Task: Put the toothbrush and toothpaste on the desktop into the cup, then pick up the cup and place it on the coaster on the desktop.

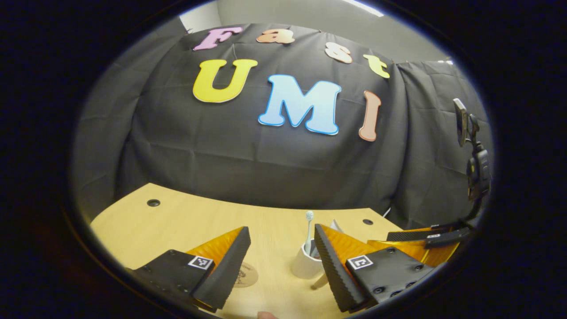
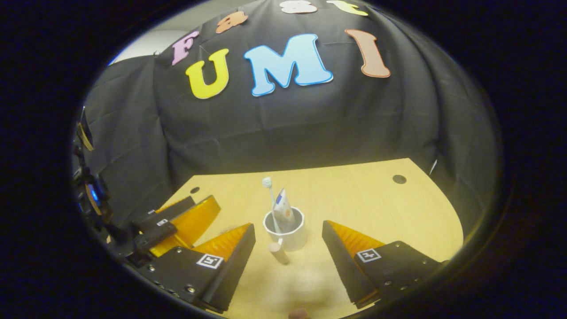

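A white cup (image 2: 292, 239) stands upright on the wooden desk, its stubby handle (image 2: 279, 254) pointing toward me. A white toothbrush (image 2: 269, 190) and a toothpaste tube (image 2: 283, 206) stand inside it. My right gripper (image 2: 290, 261) is open, its fingers either side of the handle and just short of the cup. In the left gripper view the cup (image 1: 303, 266) sits partly behind the right finger, the toothbrush (image 1: 308, 230) rising from it. A round brown coaster (image 1: 247, 274) lies left of the cup, partly behind the left finger. My left gripper (image 1: 279, 272) is open and holds nothing.
The left gripper (image 2: 177, 221) shows at the left of the right gripper view, and the right gripper (image 1: 425, 239) at the right of the left gripper view. A phone mount (image 1: 474, 159) stands beside the desk. Round holes (image 2: 399, 179) mark the desk's (image 2: 376, 208) far corners.
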Demonstrator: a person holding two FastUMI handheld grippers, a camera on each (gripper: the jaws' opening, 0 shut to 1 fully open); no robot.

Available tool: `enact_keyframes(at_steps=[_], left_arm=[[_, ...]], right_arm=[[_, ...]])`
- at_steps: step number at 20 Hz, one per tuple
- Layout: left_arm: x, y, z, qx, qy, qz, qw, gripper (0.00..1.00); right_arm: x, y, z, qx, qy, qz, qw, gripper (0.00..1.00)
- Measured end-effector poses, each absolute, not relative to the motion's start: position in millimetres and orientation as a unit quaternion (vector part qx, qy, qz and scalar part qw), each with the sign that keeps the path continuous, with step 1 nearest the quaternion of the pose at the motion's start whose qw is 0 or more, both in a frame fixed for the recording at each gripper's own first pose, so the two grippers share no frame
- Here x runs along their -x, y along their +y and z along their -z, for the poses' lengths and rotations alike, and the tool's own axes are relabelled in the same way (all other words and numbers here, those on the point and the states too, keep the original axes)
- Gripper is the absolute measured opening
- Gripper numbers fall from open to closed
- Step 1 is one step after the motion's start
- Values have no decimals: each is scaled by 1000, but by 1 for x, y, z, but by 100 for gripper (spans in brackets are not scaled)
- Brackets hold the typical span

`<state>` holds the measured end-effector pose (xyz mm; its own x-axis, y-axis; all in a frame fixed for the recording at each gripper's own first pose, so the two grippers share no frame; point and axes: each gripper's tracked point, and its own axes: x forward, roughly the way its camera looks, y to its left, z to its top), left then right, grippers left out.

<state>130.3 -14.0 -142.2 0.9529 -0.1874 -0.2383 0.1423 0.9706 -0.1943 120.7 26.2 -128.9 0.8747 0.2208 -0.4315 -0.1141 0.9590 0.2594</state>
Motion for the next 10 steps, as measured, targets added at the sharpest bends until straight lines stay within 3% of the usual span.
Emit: enact_keyframes(at_steps=[1,2,4,6,7,9,10], left_arm=[[-128,-8,141,80,131,80,985,94],[-124,-4,141,73,133,77,985,89],[-121,8,144,57,144,65,986,94],[-117,17,147,55,154,59,985,89],[-115,20,149,55,158,58,984,99],[-111,25,151,57,165,57,983,89],[-110,27,152,58,168,55,982,89]], right_arm=[[-123,28,131,-112,240,-84,960,93],[-126,32,132,-112,248,-83,959,93],[-131,37,139,-112,270,-75,953,93],[-135,38,148,-108,296,-59,947,93],[-138,38,153,-107,310,-51,943,93],[-139,38,162,-102,341,-38,934,93],[-141,38,169,-98,360,-33,927,93]])
